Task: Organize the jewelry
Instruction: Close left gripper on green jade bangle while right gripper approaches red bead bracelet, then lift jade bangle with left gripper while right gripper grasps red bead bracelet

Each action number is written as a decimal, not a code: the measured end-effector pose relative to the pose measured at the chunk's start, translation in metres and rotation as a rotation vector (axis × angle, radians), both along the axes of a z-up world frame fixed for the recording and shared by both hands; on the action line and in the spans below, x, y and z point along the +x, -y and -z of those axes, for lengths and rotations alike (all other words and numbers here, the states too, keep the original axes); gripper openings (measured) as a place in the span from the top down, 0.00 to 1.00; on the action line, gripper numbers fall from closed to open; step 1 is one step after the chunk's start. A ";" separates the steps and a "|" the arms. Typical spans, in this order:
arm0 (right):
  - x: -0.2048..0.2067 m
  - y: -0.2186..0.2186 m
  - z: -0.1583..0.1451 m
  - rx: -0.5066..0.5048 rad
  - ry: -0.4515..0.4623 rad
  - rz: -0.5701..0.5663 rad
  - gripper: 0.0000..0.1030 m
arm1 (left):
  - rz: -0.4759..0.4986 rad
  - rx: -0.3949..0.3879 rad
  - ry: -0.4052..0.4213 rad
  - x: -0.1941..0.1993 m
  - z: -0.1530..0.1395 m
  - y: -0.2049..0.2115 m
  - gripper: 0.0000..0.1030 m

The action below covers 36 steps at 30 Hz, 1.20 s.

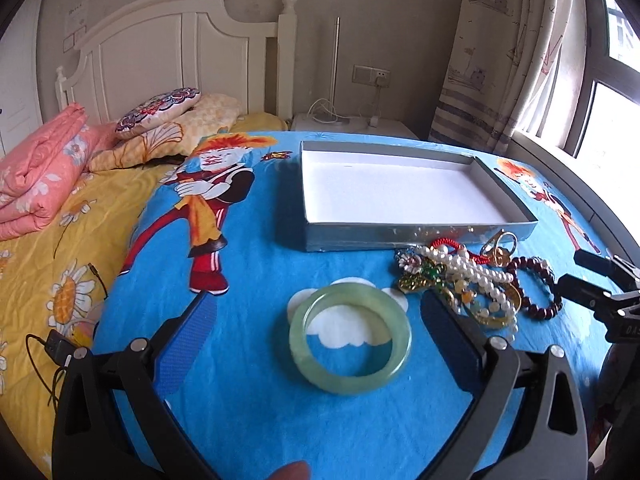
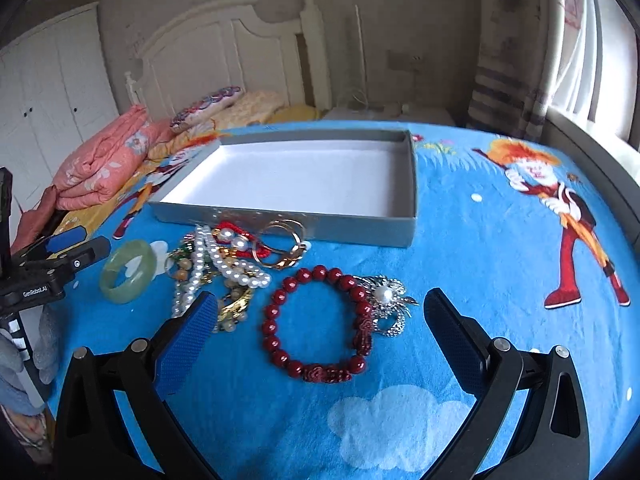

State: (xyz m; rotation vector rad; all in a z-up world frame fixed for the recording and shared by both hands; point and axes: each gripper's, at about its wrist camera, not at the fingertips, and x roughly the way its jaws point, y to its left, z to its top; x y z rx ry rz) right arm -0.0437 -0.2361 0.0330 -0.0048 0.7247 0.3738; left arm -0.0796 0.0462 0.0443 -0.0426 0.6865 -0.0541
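Bangle (image 1: pixel 350 346) sits between our left gripper (image 1: pixel 316 320) jaws, apart for grasping | right gripper (image 2: pixel 320 316) jaws apart around beads (image 2: pixel 316 324) | box (image 2: pixel 400 236) empty

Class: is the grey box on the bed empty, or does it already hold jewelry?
Empty. The grey box shows only bare white lining in both views; the jewelry pile lies outside, before its front wall.

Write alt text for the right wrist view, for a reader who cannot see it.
An open right claw hovers over a round dark red bead bracelet lying on a blue cartoon-print blanket. A silver pearl brooch touches its right side, tangled pearl and gold jewelry and a pale green jade bangle lie left, and an empty shallow grey box sits behind.
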 end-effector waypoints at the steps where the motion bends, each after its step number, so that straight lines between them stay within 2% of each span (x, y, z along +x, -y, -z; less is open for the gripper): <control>1: -0.004 -0.003 -0.001 -0.013 0.005 -0.015 0.04 | 0.011 0.011 0.000 -0.006 0.000 -0.001 0.02; 3: -0.006 -0.010 0.002 -0.060 -0.026 -0.023 0.04 | 0.049 0.042 -0.008 -0.017 0.001 0.002 0.02; 5: -0.009 -0.012 0.003 -0.087 -0.019 -0.012 0.04 | 0.080 0.064 -0.024 -0.024 0.004 0.008 0.02; 7: -0.010 -0.009 0.003 -0.089 -0.017 0.017 0.04 | 0.100 0.050 -0.057 -0.022 0.007 0.011 0.02; 10: -0.011 -0.001 0.004 -0.064 -0.045 0.024 0.04 | 0.124 0.032 -0.085 -0.013 0.012 0.014 0.06; 14: -0.014 0.006 0.009 -0.056 -0.090 0.027 0.04 | 0.127 0.107 -0.161 0.013 0.022 0.022 0.19; 15: -0.013 0.007 0.011 -0.060 -0.106 0.024 0.04 | 0.144 0.100 -0.181 0.018 0.024 0.023 0.21; 17: -0.013 0.007 0.015 -0.074 -0.129 0.027 0.04 | 0.159 0.095 -0.222 0.027 0.030 0.026 0.24; 19: -0.010 0.009 0.017 -0.068 -0.146 0.033 0.04 | 0.153 0.109 -0.250 0.033 0.037 0.028 0.22; 21: -0.006 0.012 0.019 -0.055 -0.169 0.043 0.04 | 0.144 0.081 -0.251 0.035 0.036 0.023 0.21; 25: 0.001 0.005 0.025 -0.093 -0.204 0.039 0.04 | 0.134 0.096 -0.261 0.039 0.034 0.024 0.16; 27: 0.003 -0.008 0.027 -0.149 -0.203 0.017 0.04 | 0.143 0.091 -0.247 0.040 0.034 0.026 0.24; 28: 0.004 -0.013 0.029 -0.177 -0.200 0.017 0.07 | 0.146 0.094 -0.244 0.039 0.032 0.027 0.24; 30: 0.006 -0.018 0.030 -0.190 -0.197 0.009 0.20 | 0.153 0.092 -0.240 0.038 0.032 0.026 0.24; 31: 0.007 -0.017 0.029 -0.174 -0.189 -0.004 0.31 | 0.164 0.080 -0.240 0.037 0.032 0.025 0.24; 32: 0.007 -0.016 0.028 -0.173 -0.178 -0.006 0.47 | 0.180 0.054 -0.242 0.037 0.030 0.022 0.24; 34: 0.004 -0.016 0.024 -0.190 -0.162 -0.014 0.57 | 0.198 -0.006 -0.244 0.037 0.022 0.012 0.24; 36: -0.001 -0.011 0.018 -0.155 -0.131 -0.024 0.65 | 0.197 -0.035 -0.222 0.035 0.009 0.002 0.24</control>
